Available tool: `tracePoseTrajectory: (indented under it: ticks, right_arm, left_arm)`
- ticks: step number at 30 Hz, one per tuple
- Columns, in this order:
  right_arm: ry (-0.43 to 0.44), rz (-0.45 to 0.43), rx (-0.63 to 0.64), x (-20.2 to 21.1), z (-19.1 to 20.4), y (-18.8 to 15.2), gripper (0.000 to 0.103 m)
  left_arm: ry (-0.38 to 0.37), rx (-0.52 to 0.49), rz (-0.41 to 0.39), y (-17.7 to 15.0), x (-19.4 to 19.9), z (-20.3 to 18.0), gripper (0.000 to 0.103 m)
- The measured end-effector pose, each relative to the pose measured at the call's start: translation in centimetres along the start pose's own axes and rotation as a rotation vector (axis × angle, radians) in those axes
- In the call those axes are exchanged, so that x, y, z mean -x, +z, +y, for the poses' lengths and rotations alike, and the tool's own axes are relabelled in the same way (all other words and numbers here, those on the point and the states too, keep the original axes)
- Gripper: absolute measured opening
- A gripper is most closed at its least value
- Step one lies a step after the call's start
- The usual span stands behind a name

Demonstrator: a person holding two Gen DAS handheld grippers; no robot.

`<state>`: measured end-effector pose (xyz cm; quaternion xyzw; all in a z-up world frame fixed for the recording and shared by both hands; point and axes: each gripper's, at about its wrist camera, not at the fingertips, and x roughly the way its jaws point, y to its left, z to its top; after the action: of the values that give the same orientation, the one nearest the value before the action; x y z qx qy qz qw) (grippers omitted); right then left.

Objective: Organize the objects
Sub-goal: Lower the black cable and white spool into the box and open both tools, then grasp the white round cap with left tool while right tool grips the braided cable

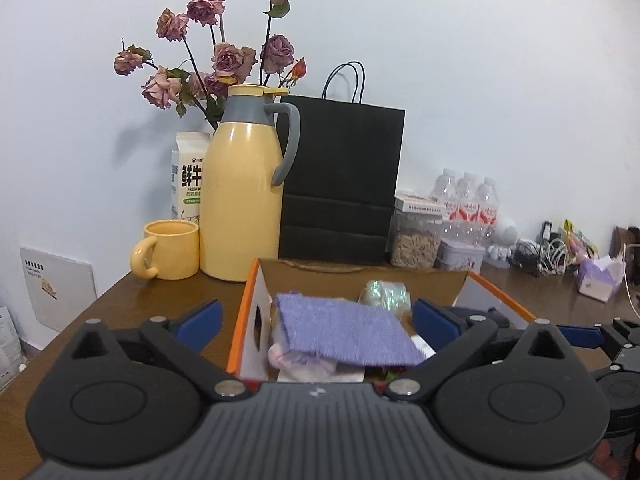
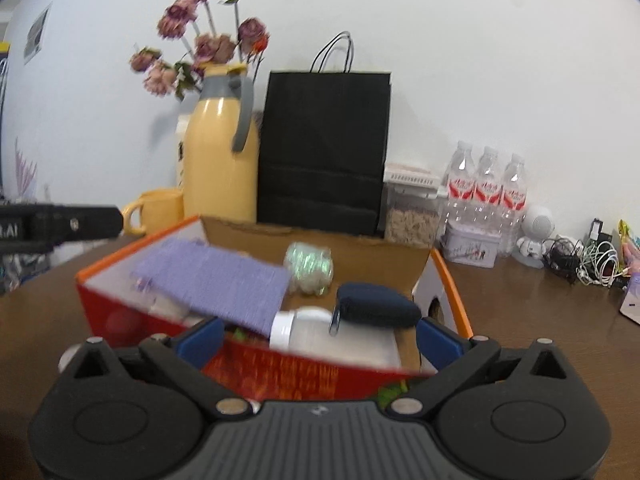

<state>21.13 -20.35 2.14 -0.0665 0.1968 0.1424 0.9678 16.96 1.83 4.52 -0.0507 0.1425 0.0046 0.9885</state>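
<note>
Holding nothing, jaws wide open on left gripper [image 1: 316, 316] and right gripper [image 2: 318, 338]; purple cloth [image 1: 344, 330] already in orange box [image 1: 240, 320], little left.

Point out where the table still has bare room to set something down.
Bare table lies between the yellow mug and the orange box, and right of the box. The back edge is crowded: thermos, black bag, bottles, cables.
</note>
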Motion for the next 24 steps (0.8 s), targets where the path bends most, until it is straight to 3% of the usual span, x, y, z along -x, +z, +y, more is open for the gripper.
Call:
tracePoseTrajectory:
  ticks: [15, 24]
  right_arm:
    - [0.100, 0.163, 0.032, 4.8, 0.7, -4.7, 0.103]
    - [0.160, 0.235, 0.042, 4.2, 1.4, -5.8, 0.103]
  left_arm:
    - [0.025, -0.017, 0.130, -2.4, 4.1, 2.5, 0.103]
    - [0.035, -0.019, 0.240, -5.0, 5.7, 3.7, 0.103]
